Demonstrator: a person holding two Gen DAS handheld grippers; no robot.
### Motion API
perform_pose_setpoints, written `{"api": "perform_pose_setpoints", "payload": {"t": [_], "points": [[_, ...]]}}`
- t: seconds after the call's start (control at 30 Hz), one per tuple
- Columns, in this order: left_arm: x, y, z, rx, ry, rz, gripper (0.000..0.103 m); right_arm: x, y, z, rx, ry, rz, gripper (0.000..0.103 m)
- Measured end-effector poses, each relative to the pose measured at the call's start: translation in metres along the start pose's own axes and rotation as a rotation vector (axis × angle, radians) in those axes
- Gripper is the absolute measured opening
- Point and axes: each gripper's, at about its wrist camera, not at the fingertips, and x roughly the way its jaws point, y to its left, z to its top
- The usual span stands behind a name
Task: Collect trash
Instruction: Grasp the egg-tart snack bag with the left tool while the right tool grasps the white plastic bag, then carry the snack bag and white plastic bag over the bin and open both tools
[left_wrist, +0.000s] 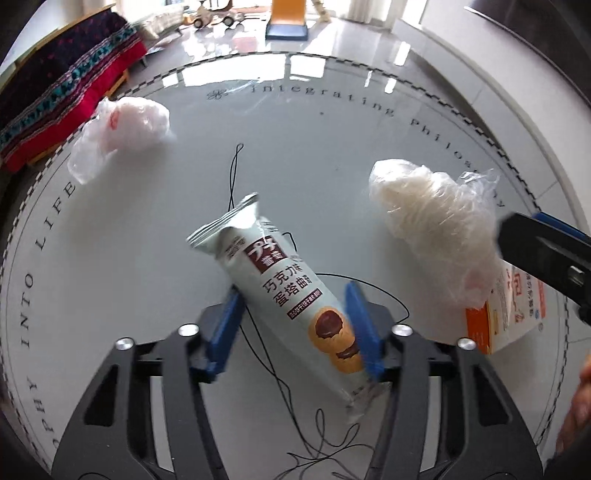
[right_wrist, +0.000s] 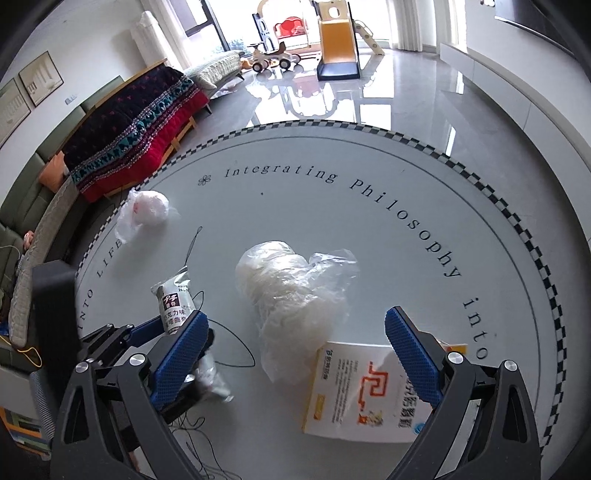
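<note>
The cookie wrapper (left_wrist: 284, 291), a pale grey-green sleeve printed with chocolate tart biscuits, is clamped between the two blue pads of my left gripper (left_wrist: 295, 325). It is tilted, its crimped top end pointing away from me and to the left, its lower end hanging down past the right pad. In the right wrist view the same wrapper (right_wrist: 176, 306) shows partly behind my right gripper's left finger, with the left tool's black frame beside it.

Under and around the wrapper a thin black thread (left_wrist: 236, 173) loops over the round table (left_wrist: 314, 147), trailing away from the wrapper toward the table's middle and back toward me in tangles.

To the right of the wrapper lies a crumpled clear plastic bag (left_wrist: 436, 225) holding a whitish mass. Its near end rests on a white and orange box (right_wrist: 365, 395), which lies flat, further right of the wrapper.

My right gripper (right_wrist: 295, 350) is spread wide and grips nothing; the box lies below and between its fingers, its right part under the right finger. I cannot tell whether that finger touches it.

To the far left of the wrapper, near the table's checkered rim, lies a second small plastic bag (left_wrist: 122, 136), white with red print.
</note>
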Motion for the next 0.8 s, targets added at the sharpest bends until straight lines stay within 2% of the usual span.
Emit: {"api": "perform_pose_setpoints", "payload": {"t": [0.13,0.27,0.37,0.4,0.47,0.57,0.8], "points": [[-0.004,0.002,-0.002,0.078,-0.014,-0.013,0.041,0.014,0.004,0.006,0.008,0.011,-0.006,0.097],[-0.008,0.003,-0.008,0.118,-0.006,-0.027,0.04,0.032,0.012,0.014,-0.003,0.032,-0.021,0.092],[-0.009,0.007,-0.011,0.107,0.002,-0.059,0.04,0.051,0.017,0.015,-0.023,0.086,-0.038,0.056],[-0.009,0.009,-0.012,0.103,0.001,-0.071,0.04,0.054,0.018,0.015,-0.017,0.098,-0.013,0.049],[-0.01,0.014,-0.013,0.091,0.001,-0.101,0.04,0.052,0.023,0.014,-0.027,0.087,-0.024,0.043],[-0.01,0.022,-0.015,0.082,0.0,-0.145,0.038,0.04,0.024,0.009,0.001,0.066,-0.005,0.041],[-0.027,0.029,-0.037,0.101,-0.007,-0.16,0.035,0.008,0.036,-0.011,0.009,0.038,0.05,0.041]]}}
